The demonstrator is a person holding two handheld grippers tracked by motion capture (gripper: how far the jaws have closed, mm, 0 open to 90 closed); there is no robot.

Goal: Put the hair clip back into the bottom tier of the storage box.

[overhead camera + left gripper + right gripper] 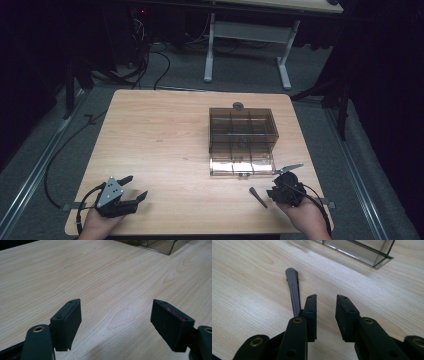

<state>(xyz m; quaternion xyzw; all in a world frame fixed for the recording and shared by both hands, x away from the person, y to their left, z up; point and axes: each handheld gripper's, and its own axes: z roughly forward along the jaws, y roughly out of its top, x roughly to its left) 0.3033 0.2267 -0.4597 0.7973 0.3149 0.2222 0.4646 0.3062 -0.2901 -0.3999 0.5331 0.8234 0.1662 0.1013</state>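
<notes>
Nothing picked up yet. Clear box with little compartments (242, 142) sitting on the desk (150, 140). Left gripper (134, 191) far from the box, jaws wide open, empty. Right gripper (276, 180) just beside the box, jaws a little apart, empty, grey stick (293, 288) lying next to them

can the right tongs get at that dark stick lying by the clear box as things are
Probably yes. The stick lies flat on bare table right beside the right tongs, just outside one jaw, with nothing over it. The jaws stand a little apart and the clear box sits farther off, so a small sideways shift should do.
</notes>
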